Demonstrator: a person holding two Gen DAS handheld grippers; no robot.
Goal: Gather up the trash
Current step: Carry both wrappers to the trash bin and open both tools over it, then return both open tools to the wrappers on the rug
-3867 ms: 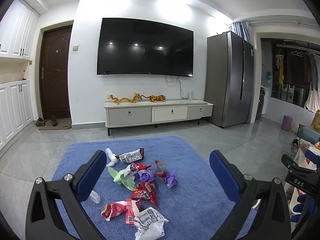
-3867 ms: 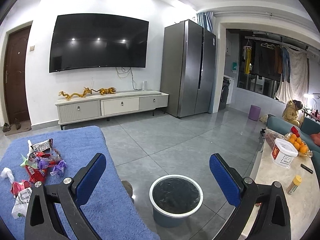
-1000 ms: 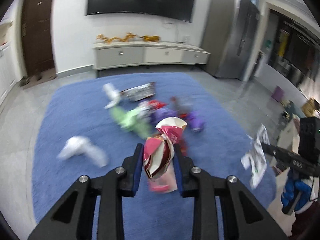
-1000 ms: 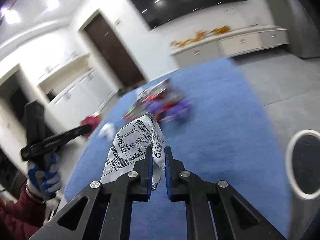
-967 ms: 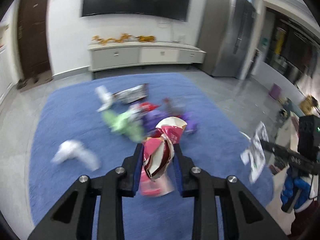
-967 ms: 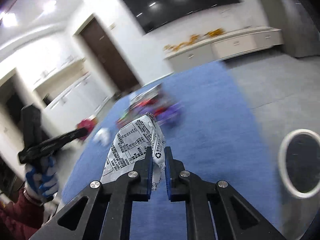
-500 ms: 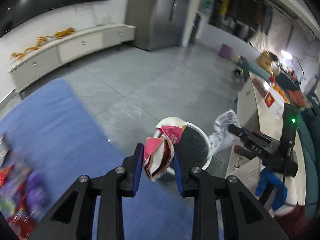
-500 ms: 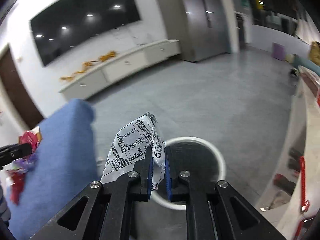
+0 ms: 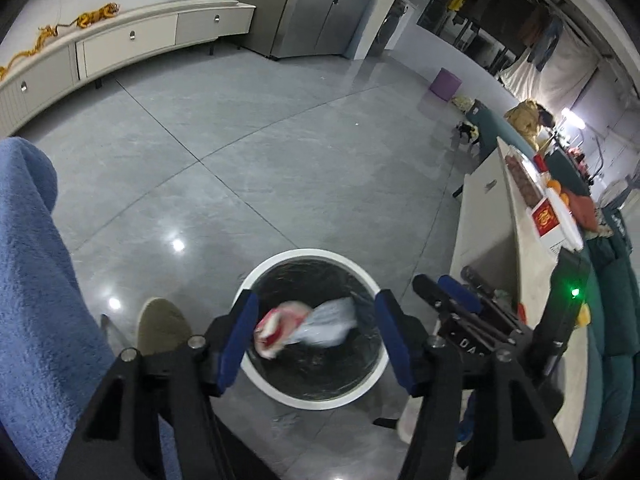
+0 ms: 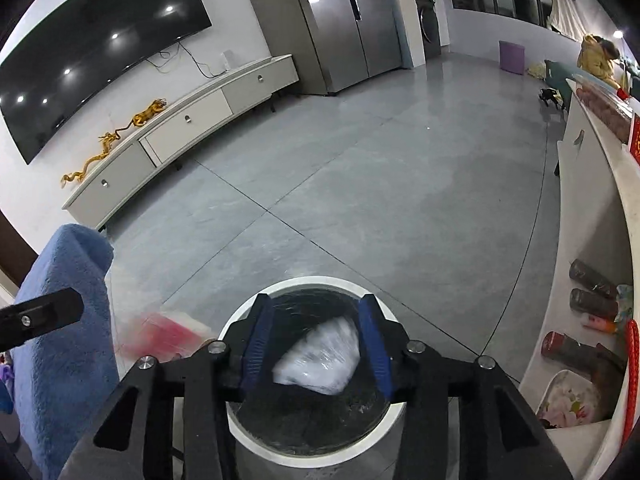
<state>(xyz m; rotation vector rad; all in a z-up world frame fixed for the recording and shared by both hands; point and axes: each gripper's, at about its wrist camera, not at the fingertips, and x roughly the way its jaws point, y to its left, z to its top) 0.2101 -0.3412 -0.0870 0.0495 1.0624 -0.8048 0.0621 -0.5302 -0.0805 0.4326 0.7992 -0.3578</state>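
Strong fisheye bending and dark vignetting are seen at the edges. Ceiling lights are mirrored as glare on the glossy floor (image 9: 176, 245) at nine o'clock. The falling wrappers (image 9: 280, 326) are motion-blurred.

Glossy grey tiled floor (image 10: 360, 184); long white TV cabinet (image 10: 188, 120); steel double-door fridge (image 10: 340, 20); wall-mounted black television (image 10: 92, 40); blue pile rug (image 9: 36, 280).

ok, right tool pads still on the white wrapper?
Apart. The right wrist view shows the right tool with jaws just opened, and the blurred white wrapper dropping between them over the bin, clear of both pads.
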